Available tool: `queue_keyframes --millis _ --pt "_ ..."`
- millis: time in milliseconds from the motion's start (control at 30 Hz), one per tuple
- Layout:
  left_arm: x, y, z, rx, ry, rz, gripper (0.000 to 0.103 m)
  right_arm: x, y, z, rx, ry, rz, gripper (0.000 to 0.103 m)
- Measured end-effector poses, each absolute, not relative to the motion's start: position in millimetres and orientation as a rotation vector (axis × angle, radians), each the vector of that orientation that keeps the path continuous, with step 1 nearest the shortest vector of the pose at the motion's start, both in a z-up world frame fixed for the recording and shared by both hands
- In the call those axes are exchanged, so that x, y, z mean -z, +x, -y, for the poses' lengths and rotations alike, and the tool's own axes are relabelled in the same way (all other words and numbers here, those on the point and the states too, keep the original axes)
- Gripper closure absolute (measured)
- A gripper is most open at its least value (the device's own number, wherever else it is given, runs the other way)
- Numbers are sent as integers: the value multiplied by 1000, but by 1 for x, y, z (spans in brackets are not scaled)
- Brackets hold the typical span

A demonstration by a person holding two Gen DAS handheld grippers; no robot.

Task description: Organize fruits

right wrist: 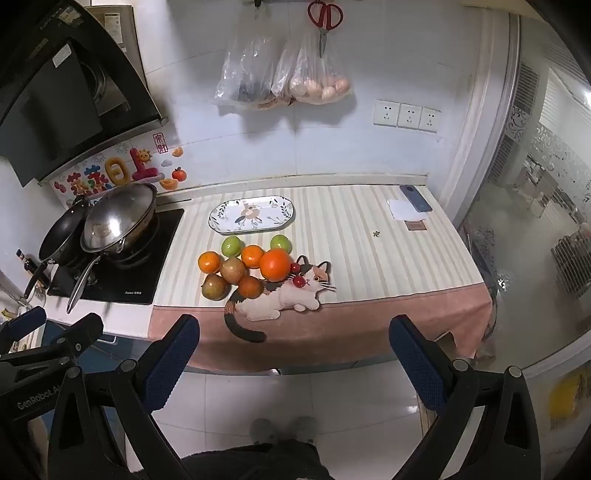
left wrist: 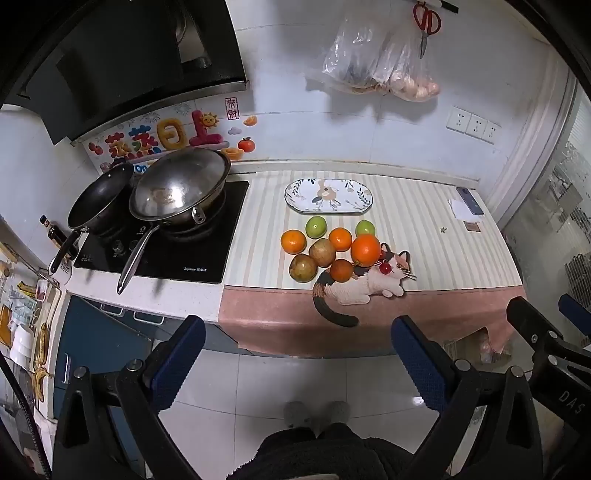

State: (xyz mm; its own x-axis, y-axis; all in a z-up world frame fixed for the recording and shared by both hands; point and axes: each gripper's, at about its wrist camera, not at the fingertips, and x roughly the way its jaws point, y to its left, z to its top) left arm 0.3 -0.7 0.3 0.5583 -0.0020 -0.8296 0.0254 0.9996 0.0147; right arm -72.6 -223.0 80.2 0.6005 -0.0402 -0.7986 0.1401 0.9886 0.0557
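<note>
We cannot name the two small red fruits (right wrist: 296,275); the fruit pile (left wrist: 332,251) lies well beyond both wide-open, empty hand-held grippers (left wrist: 297,347) (right wrist: 293,345).

It was a home kitchen: a black cooktop (left wrist: 162,236) carrying a lidded wok (left wrist: 181,188) and frying pan (left wrist: 99,199) at nine o'clock, a range hood (left wrist: 122,62) above, scissors (right wrist: 325,22) on the tiled wall, fruit (right wrist: 247,269) on the cloth-covered worktop (right wrist: 369,236).
</note>
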Motion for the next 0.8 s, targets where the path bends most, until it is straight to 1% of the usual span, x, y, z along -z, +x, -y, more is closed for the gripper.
queue_keyframes --millis 567,800 --pt "0 -1 -1 20 12 -969 0 -79 -73 230 113 113 -918 0" --pt "-1 0 -1 19 9 -970 0 -88 -70 222 104 109 -917 0"
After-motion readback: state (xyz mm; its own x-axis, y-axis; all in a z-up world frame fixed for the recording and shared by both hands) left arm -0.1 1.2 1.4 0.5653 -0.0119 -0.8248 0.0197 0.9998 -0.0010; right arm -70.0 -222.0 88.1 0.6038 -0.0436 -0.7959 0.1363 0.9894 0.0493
